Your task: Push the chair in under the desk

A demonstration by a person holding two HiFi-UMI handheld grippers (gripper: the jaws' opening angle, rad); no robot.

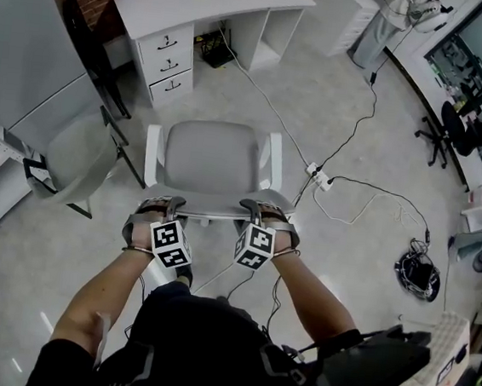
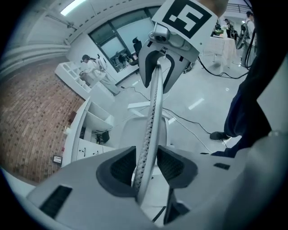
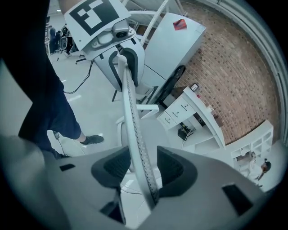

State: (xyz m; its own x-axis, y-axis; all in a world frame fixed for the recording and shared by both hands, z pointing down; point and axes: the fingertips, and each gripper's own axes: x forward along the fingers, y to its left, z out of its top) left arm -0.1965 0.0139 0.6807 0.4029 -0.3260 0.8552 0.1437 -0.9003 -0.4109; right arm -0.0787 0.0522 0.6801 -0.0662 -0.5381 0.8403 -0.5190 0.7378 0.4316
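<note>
A grey chair [image 1: 210, 159] with white armrests stands on the floor, facing the white desk [image 1: 200, 8] and about a chair's length short of it. I stand behind the chair. My left gripper [image 1: 160, 209] and right gripper [image 1: 265, 212] sit side by side on the top edge of its backrest [image 1: 213, 213]. In the left gripper view the thin mesh rim [image 2: 153, 103] runs between the left gripper's [image 2: 146, 168] pads, which close on it. In the right gripper view the same rim [image 3: 130, 108] fills the gap of the right gripper [image 3: 143, 168].
The desk's drawer unit [image 1: 169, 60] is on its left, with the open kneehole to the right. A second grey chair [image 1: 73, 162] stands at the left. A power strip [image 1: 320, 177] with cables lies right of the chair, a coiled cable [image 1: 416, 275] farther right.
</note>
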